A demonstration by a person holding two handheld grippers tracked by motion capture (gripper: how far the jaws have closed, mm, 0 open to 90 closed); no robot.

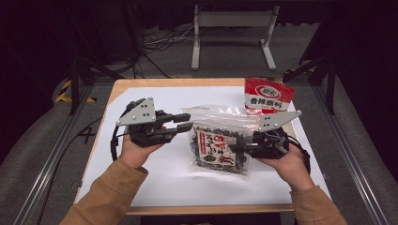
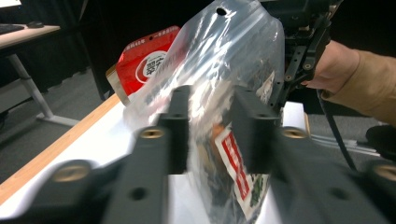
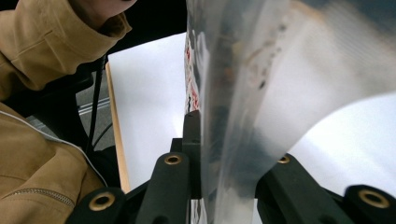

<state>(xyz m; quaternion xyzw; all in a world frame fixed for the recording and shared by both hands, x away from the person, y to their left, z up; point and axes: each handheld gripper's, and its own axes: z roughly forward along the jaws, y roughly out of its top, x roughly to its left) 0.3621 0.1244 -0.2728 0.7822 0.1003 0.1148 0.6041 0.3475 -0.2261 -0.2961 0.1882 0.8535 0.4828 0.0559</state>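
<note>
A red snack packet (image 1: 269, 95) stands at the table's (image 1: 155, 183) upper right; a grey stand (image 1: 231, 21) is top centre.

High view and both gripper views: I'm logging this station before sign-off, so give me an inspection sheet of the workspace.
Surface: white sheet on a wooden table.
Job's things: clear bag holding a printed snack packet, gripped at both sides.
Clutter: red packet at the far right.
Grippers: left tongs straddle the bag's edge, gap visible; right tongs shut on the bag.
Cables: black cable loops off the left gripper.
Surroundings: grey floor, metal stand beyond.
</note>
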